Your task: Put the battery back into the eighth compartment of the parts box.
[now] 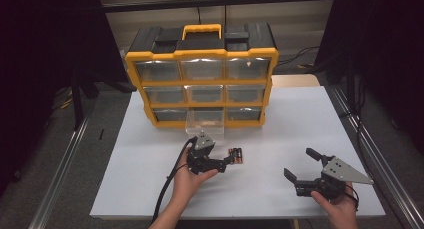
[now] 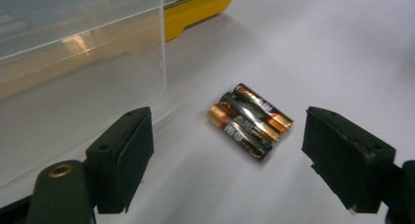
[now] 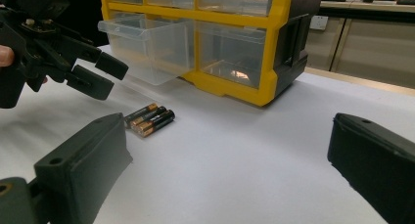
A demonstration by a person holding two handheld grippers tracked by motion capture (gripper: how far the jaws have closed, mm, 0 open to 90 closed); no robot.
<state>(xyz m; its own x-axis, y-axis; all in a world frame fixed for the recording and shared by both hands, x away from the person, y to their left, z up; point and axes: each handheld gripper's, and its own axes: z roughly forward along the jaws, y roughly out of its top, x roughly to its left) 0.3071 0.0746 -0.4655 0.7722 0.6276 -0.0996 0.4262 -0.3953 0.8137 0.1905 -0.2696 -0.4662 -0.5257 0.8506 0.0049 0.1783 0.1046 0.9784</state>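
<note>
Three batteries point(image 1: 236, 154) lie side by side, touching one another, on the white tabletop point(image 1: 280, 124), a little in front of the yellow and black drawer cabinet point(image 1: 202, 74). The cabinet stands at the far side of the tabletop, and the clear drawer point(image 1: 205, 120) in the middle of its bottom row is pulled out toward the person. The left claw point(image 1: 231, 159) is held low over the tabletop, just beside the batteries, with its tips pointing at them. In the left gripper view its jaws stand apart, one on each side of the batteries point(image 2: 250, 120), and neither pad touches them; the clear drawer point(image 2: 78, 57) rises close by at the left of that view. The right claw point(image 1: 301, 164) rests well apart from the batteries, near the front right corner of the tabletop, in the person's right hand point(image 1: 338, 205). Its jaws are spread wide with nothing between them. In the right gripper view the batteries point(image 3: 149, 120) lie ahead beyond one jaw, with the left claw point(image 3: 95, 73) hovering just above and beside them.
</note>
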